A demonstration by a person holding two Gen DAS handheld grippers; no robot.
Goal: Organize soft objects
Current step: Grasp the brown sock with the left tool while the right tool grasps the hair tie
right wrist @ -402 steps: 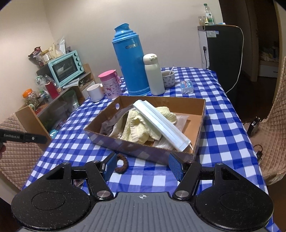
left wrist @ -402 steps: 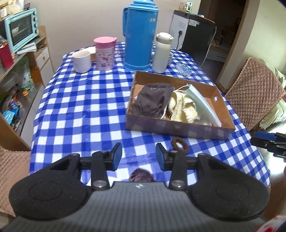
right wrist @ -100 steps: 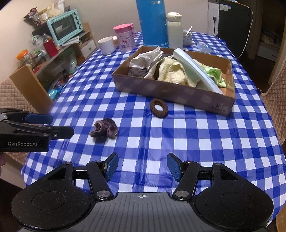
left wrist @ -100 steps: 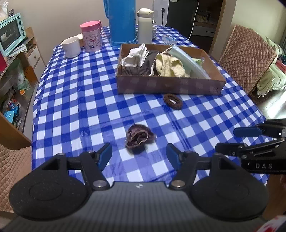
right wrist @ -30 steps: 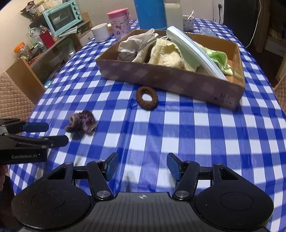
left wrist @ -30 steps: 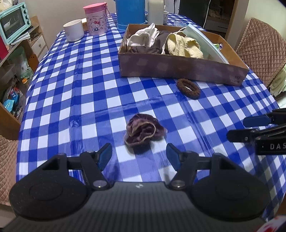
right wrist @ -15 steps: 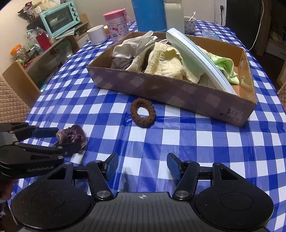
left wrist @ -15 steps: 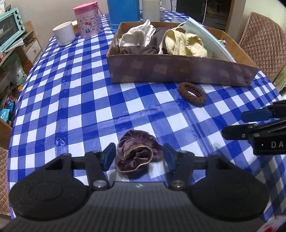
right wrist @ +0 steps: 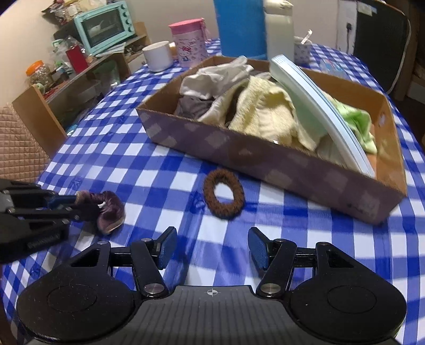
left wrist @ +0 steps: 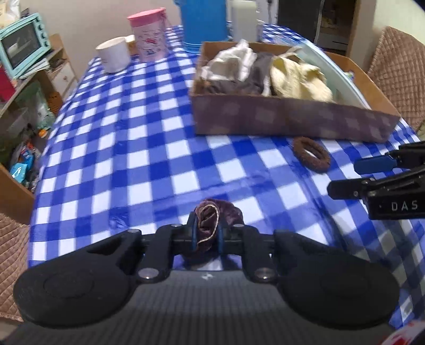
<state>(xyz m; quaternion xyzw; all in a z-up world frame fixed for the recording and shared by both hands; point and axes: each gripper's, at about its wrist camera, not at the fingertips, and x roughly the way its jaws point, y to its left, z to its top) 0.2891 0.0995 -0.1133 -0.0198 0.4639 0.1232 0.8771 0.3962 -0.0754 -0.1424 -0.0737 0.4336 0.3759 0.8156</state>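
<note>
My left gripper [left wrist: 206, 231] is shut on a purple velvet scrunchie [left wrist: 212, 218] near the front of the blue checked table. From the right wrist view the scrunchie [right wrist: 110, 209] is pinched in the left gripper [right wrist: 62, 203] at the left. A brown scrunchie [left wrist: 311, 154] lies flat on the cloth just in front of the cardboard box [left wrist: 265, 118]; it also shows in the right wrist view [right wrist: 223, 197]. The box [right wrist: 279, 163] holds white, grey, yellow and green cloths and face masks. My right gripper [right wrist: 212, 246] is open and empty, short of the brown scrunchie.
A white mug [left wrist: 113, 57], a pink cup [left wrist: 147, 34], a blue thermos [left wrist: 203, 24] and a white flask [left wrist: 243, 20] stand behind the box. A shelf with a teal toaster oven [right wrist: 103, 26] is left of the table. Quilted chairs [left wrist: 398, 69] flank it.
My left gripper has shut on the purple scrunchie, which it straddled open half a second ago. My right gripper has moved nearer to the brown scrunchie and stayed open.
</note>
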